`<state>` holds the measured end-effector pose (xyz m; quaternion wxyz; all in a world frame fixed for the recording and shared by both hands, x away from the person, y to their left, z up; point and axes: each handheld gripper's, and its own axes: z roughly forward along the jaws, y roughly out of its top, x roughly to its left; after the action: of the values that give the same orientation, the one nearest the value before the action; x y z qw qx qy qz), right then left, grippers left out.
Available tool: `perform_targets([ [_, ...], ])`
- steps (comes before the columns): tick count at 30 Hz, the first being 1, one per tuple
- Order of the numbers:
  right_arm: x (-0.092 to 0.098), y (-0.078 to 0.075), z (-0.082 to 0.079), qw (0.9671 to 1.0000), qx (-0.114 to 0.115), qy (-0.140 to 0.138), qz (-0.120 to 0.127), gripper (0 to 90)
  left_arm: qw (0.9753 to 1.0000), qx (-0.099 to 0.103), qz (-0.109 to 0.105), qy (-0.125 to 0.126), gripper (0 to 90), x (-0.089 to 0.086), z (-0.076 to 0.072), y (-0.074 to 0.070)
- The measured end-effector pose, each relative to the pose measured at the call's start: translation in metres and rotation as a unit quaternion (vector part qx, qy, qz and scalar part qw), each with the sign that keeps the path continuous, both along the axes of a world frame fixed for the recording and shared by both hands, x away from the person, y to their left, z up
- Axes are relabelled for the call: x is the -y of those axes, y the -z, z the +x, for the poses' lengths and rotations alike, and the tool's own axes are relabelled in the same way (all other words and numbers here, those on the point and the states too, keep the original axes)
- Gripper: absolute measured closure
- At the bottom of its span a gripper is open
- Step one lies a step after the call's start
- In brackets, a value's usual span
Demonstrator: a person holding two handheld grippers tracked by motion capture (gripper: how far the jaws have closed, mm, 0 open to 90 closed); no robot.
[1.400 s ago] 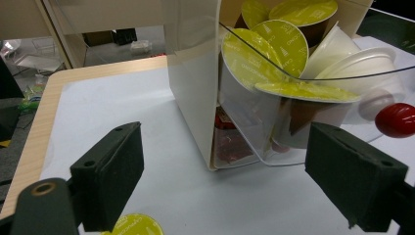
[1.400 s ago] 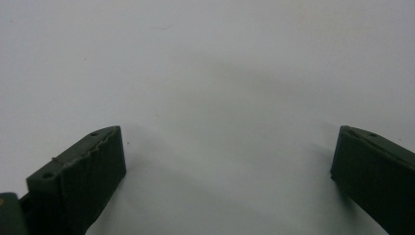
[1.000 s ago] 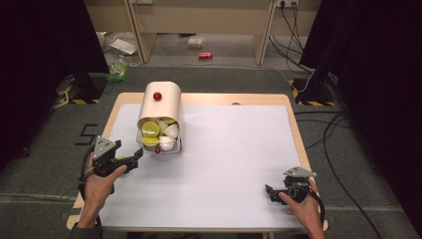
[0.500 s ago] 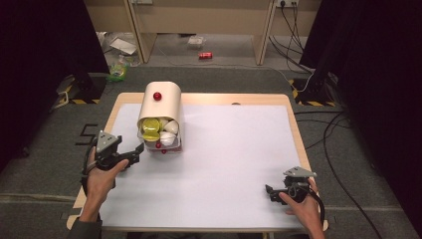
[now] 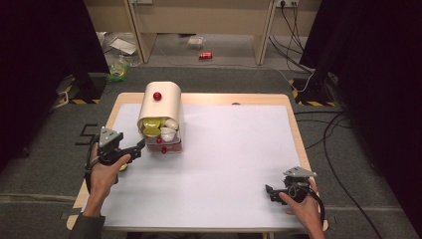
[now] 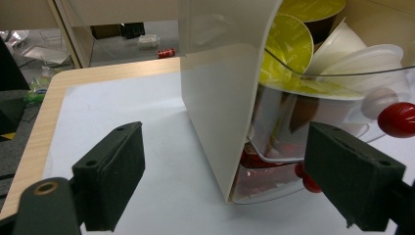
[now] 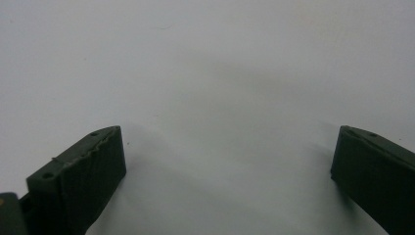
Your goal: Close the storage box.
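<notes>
A cream, round-topped box (image 5: 160,104) with a red knob (image 5: 157,95) stands at the table's back left. Its open front shows clear drawers holding yellow-lidded capsules (image 5: 149,124) and white cups (image 5: 169,130). My left gripper (image 5: 138,147) is open just left of the box's front, jaws pointing at it. In the left gripper view the left gripper (image 6: 230,181) straddles the box's cream side wall (image 6: 215,98), with capsules (image 6: 293,44) and a red drawer knob (image 6: 397,119) to the right. My right gripper (image 5: 271,191) is open, low over the white cover (image 7: 220,73) at the front right.
A white sheet (image 5: 234,149) covers the wooden table (image 5: 199,98). A small yellow item (image 5: 122,167) lies by the left hand. Beyond the table are wooden furniture legs, a red can (image 5: 205,55) on the floor, and cables (image 5: 328,124) at the right.
The left gripper has moved forward and a little right, closer to the box's front. The right gripper and the box have stayed put.
</notes>
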<state>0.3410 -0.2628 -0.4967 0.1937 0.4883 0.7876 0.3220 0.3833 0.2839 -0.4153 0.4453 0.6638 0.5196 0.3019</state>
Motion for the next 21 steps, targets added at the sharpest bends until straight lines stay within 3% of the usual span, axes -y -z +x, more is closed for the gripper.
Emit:
perform_targets([
  [10, 0.0001, 0.0, 0.0, 1.0, 0.0, 0.0, 0.0, 0.3, 1.0, -0.004, -0.004, -0.008, 15.5, 0.0, 0.0075, 0.0024],
  [21, 0.0, 0.0, 0.0001, 1.0, 0.0, 0.0, 0.0, 0.3, 1.0, -0.003, 0.008, -0.005, 14.6, 0.004, 0.0107, -0.0042],
])
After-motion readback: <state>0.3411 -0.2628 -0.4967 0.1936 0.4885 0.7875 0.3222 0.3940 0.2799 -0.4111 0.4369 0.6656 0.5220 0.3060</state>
